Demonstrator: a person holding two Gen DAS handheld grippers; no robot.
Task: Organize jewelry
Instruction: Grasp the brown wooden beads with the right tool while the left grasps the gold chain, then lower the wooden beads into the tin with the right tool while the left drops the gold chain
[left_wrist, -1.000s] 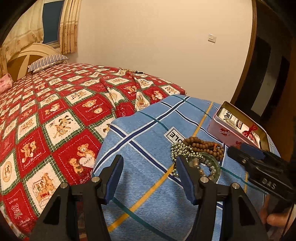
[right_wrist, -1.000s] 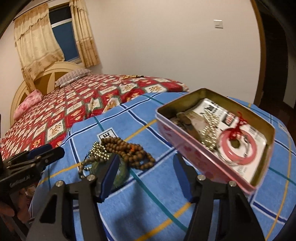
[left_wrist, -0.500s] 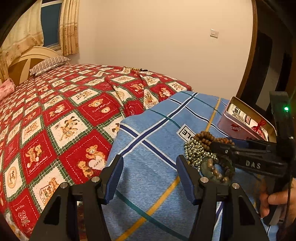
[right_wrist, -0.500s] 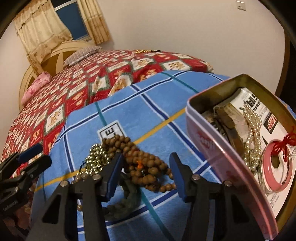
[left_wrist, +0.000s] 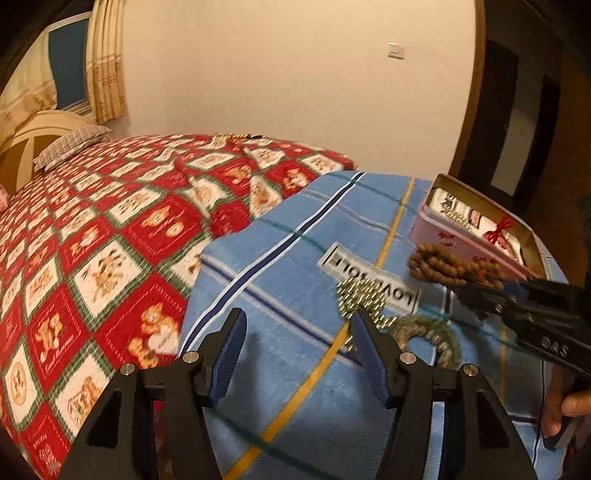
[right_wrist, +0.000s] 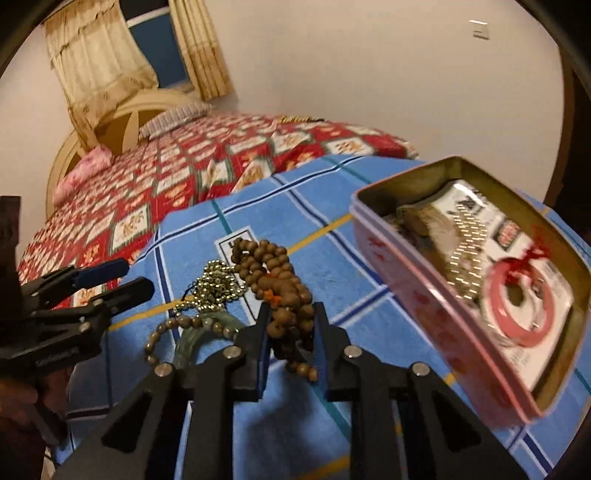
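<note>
My right gripper (right_wrist: 291, 317) is shut on a brown wooden bead necklace (right_wrist: 275, 284), lifted off the blue cloth; it also shows in the left wrist view (left_wrist: 447, 267). A gold ball chain (right_wrist: 214, 284), a green bangle (right_wrist: 192, 336) and a brown bead bracelet (right_wrist: 173, 326) lie on the blue cloth (right_wrist: 332, 258) to its left. The open pink tin (right_wrist: 424, 288) to the right holds a pearl strand (right_wrist: 465, 236) and a pink bangle (right_wrist: 517, 302). My left gripper (left_wrist: 295, 343) is open and empty, left of the gold chain (left_wrist: 364, 295).
The blue cloth (left_wrist: 280, 280) covers the bed's near end. A red patchwork quilt (left_wrist: 110, 229) covers the bed to the left and beyond. A wall and a dark wooden door frame (left_wrist: 476, 92) stand behind the tin (left_wrist: 443, 229).
My right gripper has shut on the brown bead necklace and lifted it off the pile. My left gripper stayed open and shifted slightly.
</note>
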